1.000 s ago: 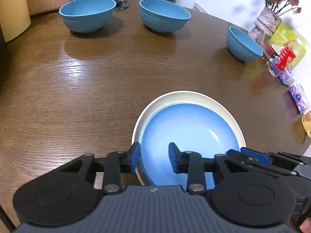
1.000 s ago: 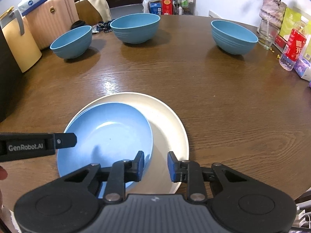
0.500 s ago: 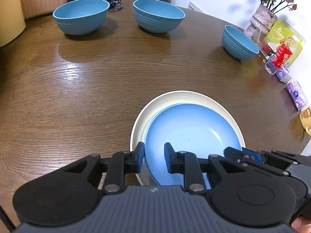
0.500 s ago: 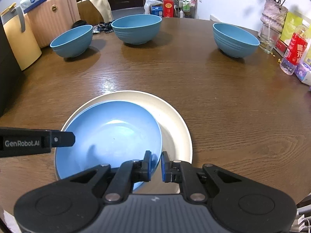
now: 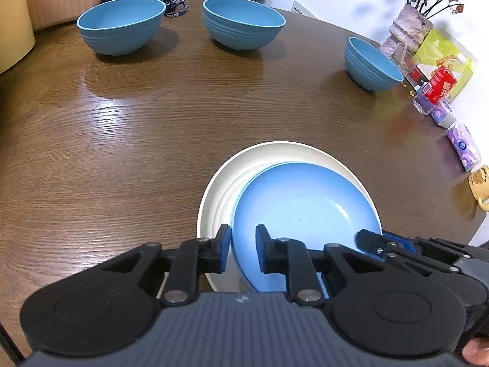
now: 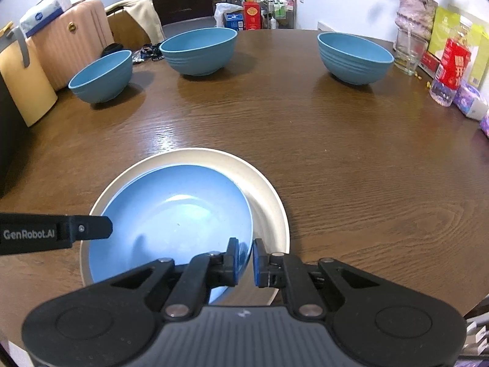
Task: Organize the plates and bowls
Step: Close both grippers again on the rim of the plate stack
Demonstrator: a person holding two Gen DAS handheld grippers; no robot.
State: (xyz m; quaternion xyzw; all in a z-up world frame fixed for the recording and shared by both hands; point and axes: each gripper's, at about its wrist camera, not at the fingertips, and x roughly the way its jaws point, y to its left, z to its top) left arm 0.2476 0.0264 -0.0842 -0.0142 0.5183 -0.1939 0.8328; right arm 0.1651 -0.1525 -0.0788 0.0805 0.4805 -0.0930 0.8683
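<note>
Blue plate (image 5: 302, 211) rim sits between left hand-held gripper (image 5: 242, 252) jaws.

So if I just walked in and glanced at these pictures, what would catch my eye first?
Probably the blue plate lying inside a larger cream plate at the near edge of the wooden table, with the left gripper closing on its rim and the right gripper astride its rim. Beyond them, three blue bowls stand across the table's far side.
</note>
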